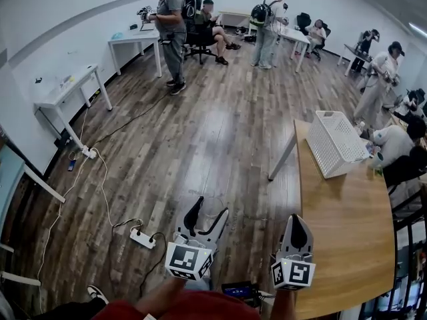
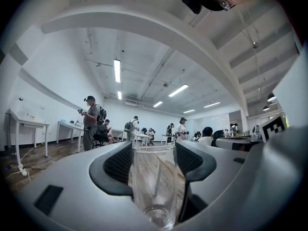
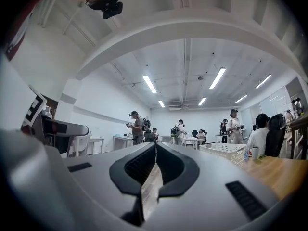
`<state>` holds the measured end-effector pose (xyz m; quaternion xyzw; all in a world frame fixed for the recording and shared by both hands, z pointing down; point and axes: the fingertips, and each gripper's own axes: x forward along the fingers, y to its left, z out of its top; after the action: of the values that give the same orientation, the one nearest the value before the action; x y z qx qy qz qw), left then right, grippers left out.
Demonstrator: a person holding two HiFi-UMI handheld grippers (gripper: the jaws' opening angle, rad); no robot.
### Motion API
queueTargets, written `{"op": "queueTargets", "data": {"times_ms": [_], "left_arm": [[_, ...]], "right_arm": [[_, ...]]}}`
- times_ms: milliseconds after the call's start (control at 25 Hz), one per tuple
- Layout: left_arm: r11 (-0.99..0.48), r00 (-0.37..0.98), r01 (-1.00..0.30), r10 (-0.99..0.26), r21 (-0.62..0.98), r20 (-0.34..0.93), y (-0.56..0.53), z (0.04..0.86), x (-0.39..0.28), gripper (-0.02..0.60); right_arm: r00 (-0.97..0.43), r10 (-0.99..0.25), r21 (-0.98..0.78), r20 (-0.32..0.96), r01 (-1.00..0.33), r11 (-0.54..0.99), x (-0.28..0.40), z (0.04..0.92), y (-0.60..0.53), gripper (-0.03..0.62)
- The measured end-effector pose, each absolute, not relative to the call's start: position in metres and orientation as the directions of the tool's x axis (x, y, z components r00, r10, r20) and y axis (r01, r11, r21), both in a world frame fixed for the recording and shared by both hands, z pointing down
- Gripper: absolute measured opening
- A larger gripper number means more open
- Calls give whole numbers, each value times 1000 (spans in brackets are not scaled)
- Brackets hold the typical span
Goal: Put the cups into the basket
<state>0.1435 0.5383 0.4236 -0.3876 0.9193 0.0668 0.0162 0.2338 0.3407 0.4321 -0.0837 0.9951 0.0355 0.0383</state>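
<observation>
The left gripper (image 1: 211, 207) has its jaws spread wide around a clear glass cup (image 2: 153, 182). The cup sits upright between the two black pads, and you can see the floor planks straight through it. The right gripper (image 3: 155, 150) has nothing in it, with its jaws closed right up against each other. Both point level, out over the floor, side by side.

The white lattice basket (image 1: 319, 153) is on the far end of a long wooden table (image 1: 340, 245) off to the right, well apart from both grippers. From the right gripper view, a small white cup (image 3: 254, 152) stands on the table just past the basket, next to a seated person.

Under the grippers is a dark wood-plank floor (image 1: 213, 132) with a bit of glare in the middle. A white power strip (image 1: 142, 239) lies near the left gripper with cables trailing off toward the left wall.

The room is big, with white walls. White desks (image 1: 67, 89) line the left side, and several people stand or sit at the far end, one of them standing with a backpack (image 1: 173, 25). Long strip lights (image 3: 148, 83) run across the ceiling.
</observation>
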Motion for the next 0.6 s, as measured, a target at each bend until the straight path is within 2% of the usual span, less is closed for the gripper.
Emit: {"op": "queueTargets", "data": {"times_ms": [240, 600], "left_arm": [[675, -684, -730, -725, 109, -81, 536, 421, 90, 284], [646, -657, -753, -750, 124, -83, 521, 422, 39, 284]], "right_arm": [[-980, -185, 79, -71, -191, 978, 185, 428, 343, 12], [-971, -232, 84, -60, -237, 968, 147, 429, 332, 12]]}}
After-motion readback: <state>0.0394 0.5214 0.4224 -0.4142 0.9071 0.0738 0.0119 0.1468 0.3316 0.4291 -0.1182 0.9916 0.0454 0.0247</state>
